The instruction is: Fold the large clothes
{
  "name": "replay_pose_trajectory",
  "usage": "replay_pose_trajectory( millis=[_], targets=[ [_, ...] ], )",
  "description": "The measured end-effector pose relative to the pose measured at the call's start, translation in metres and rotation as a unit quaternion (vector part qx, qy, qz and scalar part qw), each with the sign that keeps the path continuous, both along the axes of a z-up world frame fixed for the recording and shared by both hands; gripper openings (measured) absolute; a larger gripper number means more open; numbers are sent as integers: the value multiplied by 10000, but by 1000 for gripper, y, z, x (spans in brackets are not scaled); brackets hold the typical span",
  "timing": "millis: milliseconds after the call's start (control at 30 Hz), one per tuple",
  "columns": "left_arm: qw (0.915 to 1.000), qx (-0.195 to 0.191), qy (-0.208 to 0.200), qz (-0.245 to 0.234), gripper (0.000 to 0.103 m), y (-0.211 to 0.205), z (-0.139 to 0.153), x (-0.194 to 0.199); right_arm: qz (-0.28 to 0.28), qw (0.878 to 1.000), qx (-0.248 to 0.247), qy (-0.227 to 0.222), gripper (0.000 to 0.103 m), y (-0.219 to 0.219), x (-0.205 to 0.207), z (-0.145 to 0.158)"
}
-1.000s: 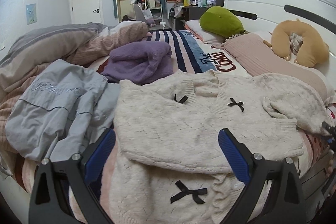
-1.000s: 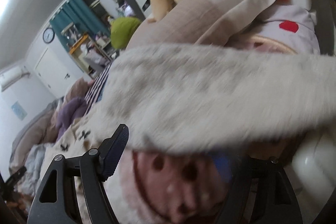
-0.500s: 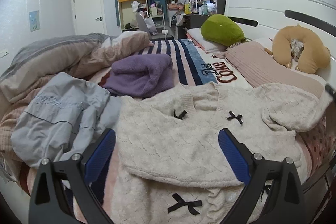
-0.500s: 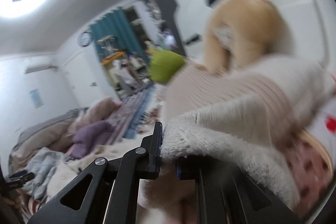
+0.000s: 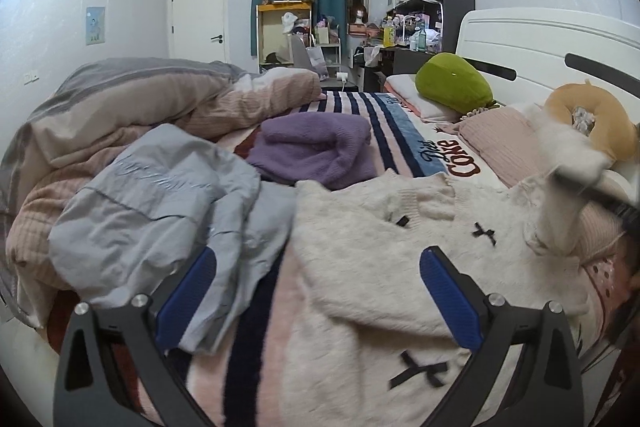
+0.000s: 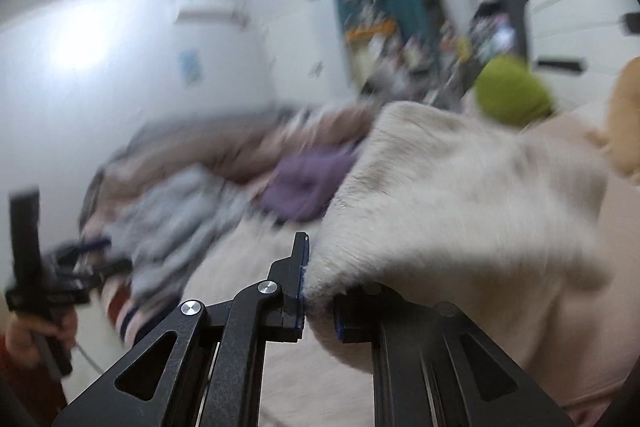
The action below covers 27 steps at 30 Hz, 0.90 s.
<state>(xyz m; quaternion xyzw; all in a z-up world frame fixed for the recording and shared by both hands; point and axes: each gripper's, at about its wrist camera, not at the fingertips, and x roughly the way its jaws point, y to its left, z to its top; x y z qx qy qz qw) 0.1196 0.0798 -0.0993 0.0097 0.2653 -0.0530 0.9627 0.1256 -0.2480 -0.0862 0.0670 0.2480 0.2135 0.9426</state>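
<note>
A cream knit sweater (image 5: 380, 259) with small black bows lies spread on the bed, its hem toward me. My left gripper (image 5: 316, 291) is open and empty, held over the sweater's lower left part. My right gripper (image 6: 318, 291) is shut on the sweater's right sleeve (image 6: 460, 195) and holds it lifted above the bed. In the left wrist view that raised sleeve (image 5: 568, 167) and the right gripper (image 5: 616, 203) show blurred at the right edge. The right wrist view is blurred by motion.
A grey-blue garment (image 5: 160, 211) lies crumpled left of the sweater, and a purple knit (image 5: 316, 151) behind it. A heaped duvet (image 5: 132, 107) fills the left. A green cushion (image 5: 452, 83), tan neck pillow (image 5: 588, 115) and white headboard (image 5: 540, 43) stand right.
My right gripper closed on the right sleeve, lifted it off the bed and swung it up and leftward. The left gripper stayed open and drew back slightly.
</note>
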Motion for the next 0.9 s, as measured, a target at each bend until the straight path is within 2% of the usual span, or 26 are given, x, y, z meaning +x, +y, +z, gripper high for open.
replay_pose_trajectory(
  millis=[133,200,267,367,467,500,533,667,800,900],
  targets=[
    [10000,-36,18,26,101,26,-9,-7,314,9918,-230,1216,6,56,33,-69],
    [10000,-79,31,6,101,36,-14,-9,446,9867,-318,1528,6,74,30,-96],
    [9999,-116,15,-1,101,42,-18,-11,484,9838,-553,1637,9,85,24,-112],
    [9998,-200,-20,-28,101,48,-22,-11,525,9828,-620,1658,16,88,23,-111],
    [9995,-318,-58,-74,101,51,-24,-10,651,9827,-524,1654,43,82,17,-93],
    [9994,-339,-72,-89,101,51,-25,-9,666,9840,-509,1571,59,78,13,-86],
    [9993,-355,-80,-102,101,51,-25,-9,650,9851,-515,1509,68,76,9,-82],
    [9991,-399,-68,-128,101,49,-26,-8,125,9866,-522,1543,69,55,6,-77],
    [9990,-398,-69,-200,101,44,-24,-10,-188,9841,326,1736,69,20,24,-80],
    [9985,-509,-59,-216,101,43,-22,-13,-258,9789,725,1894,70,12,42,-84]
  ],
)
